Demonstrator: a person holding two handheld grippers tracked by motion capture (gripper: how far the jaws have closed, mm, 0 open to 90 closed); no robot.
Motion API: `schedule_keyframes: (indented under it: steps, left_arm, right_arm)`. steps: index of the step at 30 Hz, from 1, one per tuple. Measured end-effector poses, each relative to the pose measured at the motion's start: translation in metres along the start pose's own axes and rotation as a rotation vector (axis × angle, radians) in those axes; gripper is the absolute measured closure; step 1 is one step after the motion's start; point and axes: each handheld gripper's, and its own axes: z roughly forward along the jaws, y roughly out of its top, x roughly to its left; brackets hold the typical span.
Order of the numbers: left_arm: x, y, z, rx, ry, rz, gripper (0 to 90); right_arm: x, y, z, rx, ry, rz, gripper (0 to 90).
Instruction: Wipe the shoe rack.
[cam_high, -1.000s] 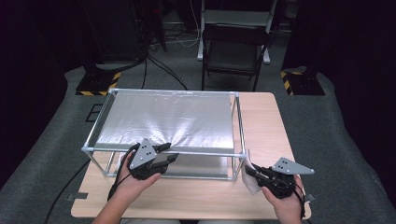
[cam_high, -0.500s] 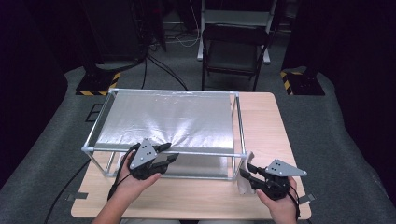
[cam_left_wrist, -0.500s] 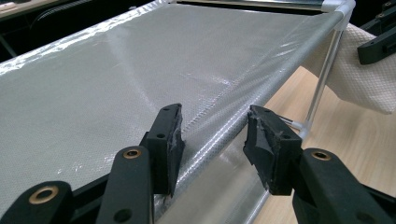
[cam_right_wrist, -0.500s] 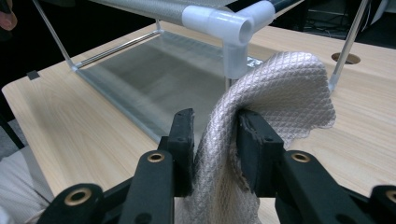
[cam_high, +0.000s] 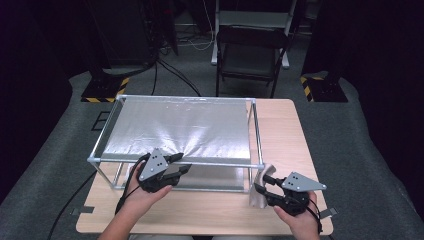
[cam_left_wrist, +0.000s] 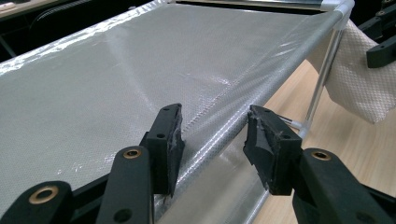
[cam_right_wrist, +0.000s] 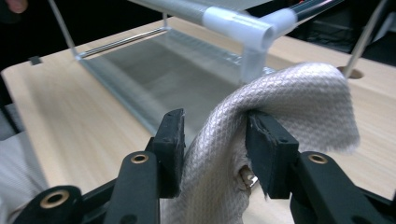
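Our right claw (cam_right_wrist: 215, 140) has just been opening, its 2 jaws now slack around the white cloth (cam_right_wrist: 289, 107), which may slump onto the surface (cam_right_wrist: 70, 121). Our left claw (cam_left_wrist: 212, 135) gapes open at the silver sheet (cam_left_wrist: 116, 70) ahead and could snag it.

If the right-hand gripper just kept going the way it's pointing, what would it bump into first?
Probably the pale cloth already draped between its just-opened jaws. Right behind that stands the corner post of the metal frame, though the depth is hard to judge.

L tongs (cam_high: 181, 164) at near rail of the frame (cam_high: 175, 162), jaws half apart w/ rail between, pads not pressing. R tongs (cam_high: 261, 183) by frame's near right corner, jaws just been opening; cloth (cam_high: 259, 192) between, pads loose. Both forearms enter from bottom.
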Motion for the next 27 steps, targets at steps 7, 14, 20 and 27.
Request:
schedule_keyframes:
  steps: [7, 14, 20, 27]
  left_arm:
    - [0.000, 0.001, 0.000, 0.004, -0.004, 0.001, 55.3]
    - [0.000, 0.000, 0.000, 0.003, -0.002, 0.003, 55.3]
    - [0.000, 0.000, 0.000, 0.003, -0.001, 0.003, 55.2]
    - [0.000, 0.000, 0.000, 0.003, -0.001, 0.004, 55.3]
  right_arm:
    - [-0.002, 0.001, 0.005, -0.014, -0.034, 0.031, 52.5]
    - [0.000, -0.001, 0.011, -0.004, -0.037, 0.039, 48.0]
    - [-0.001, -0.013, 0.022, 0.027, -0.025, 0.066, 45.3]
    - [-0.004, -0.035, 0.036, 0.084, -0.014, 0.102, 44.5]
